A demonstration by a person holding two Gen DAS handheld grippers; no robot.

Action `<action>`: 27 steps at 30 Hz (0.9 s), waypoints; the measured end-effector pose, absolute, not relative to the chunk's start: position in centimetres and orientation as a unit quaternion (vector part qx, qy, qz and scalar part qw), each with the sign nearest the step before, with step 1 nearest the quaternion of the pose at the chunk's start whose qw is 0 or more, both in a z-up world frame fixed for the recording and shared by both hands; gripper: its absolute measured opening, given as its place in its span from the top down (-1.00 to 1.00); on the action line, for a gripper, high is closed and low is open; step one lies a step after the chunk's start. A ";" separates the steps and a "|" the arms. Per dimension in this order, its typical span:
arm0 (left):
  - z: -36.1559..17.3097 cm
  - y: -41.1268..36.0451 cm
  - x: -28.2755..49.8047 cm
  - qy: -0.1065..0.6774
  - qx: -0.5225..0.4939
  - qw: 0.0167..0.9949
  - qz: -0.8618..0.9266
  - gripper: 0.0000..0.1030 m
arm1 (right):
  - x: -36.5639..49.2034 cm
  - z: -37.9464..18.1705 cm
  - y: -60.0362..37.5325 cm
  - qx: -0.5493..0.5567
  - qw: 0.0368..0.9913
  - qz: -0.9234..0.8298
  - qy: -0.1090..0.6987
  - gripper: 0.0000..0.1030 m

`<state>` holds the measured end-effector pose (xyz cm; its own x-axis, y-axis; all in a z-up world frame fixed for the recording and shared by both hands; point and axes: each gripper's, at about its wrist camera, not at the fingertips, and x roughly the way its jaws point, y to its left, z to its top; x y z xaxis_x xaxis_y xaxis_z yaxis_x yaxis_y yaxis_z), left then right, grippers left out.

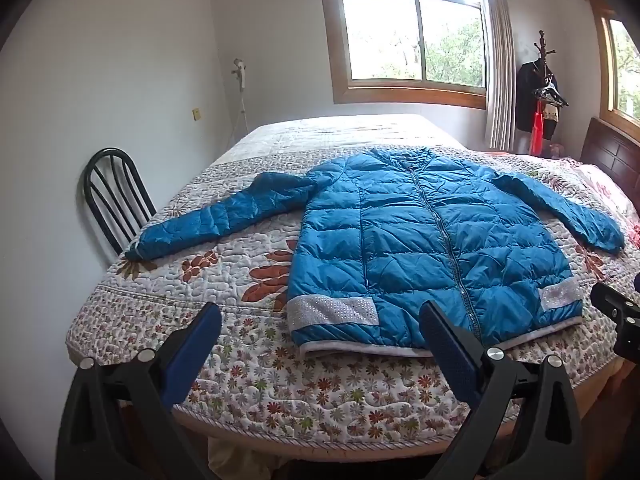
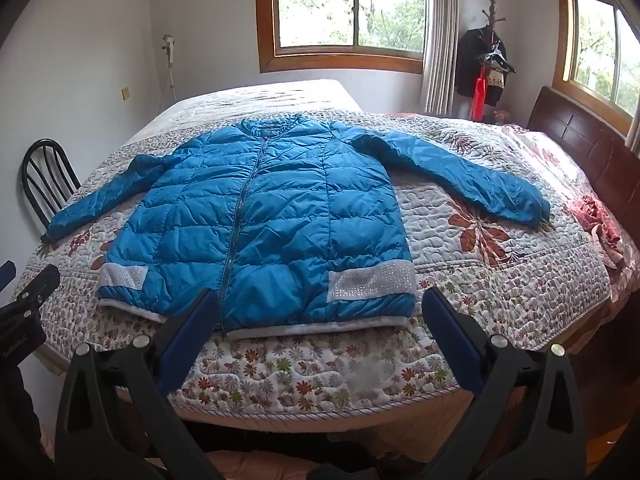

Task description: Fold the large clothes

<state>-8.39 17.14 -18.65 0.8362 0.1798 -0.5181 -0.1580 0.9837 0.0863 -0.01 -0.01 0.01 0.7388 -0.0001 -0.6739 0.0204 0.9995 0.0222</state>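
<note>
On the floral quilt (image 1: 248, 384) lies a blue jacket (image 1: 420, 240), zipped, sleeves spread; left gripper (image 1: 320, 320) and right gripper (image 2: 320, 304) both gape wide, holding nothing. Only the right view shows the dark headboard (image 2: 592, 152) fully

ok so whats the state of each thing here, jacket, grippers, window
blue jacket: flat on the bed quilt, front up, zipped, unfolded
sleeves: both spread outward
left gripper: open, empty
right gripper: open, empty
window: looks closed, curtain drawn aside
</note>
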 end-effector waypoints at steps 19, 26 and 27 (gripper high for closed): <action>-18.6 17.1 -8.4 0.268 0.024 0.959 0.091 -0.92 | 0.1 0.2 0.2 0.014 0.933 -0.004 0.359 -0.95; -18.5 17.2 -8.3 0.268 0.023 0.959 0.091 -0.92 | 0.1 0.3 0.2 0.014 0.933 -0.005 0.358 -0.95; -18.5 17.2 -8.3 0.268 0.023 0.959 0.091 -0.92 | 0.1 0.3 0.2 0.015 0.933 -0.005 0.359 -0.95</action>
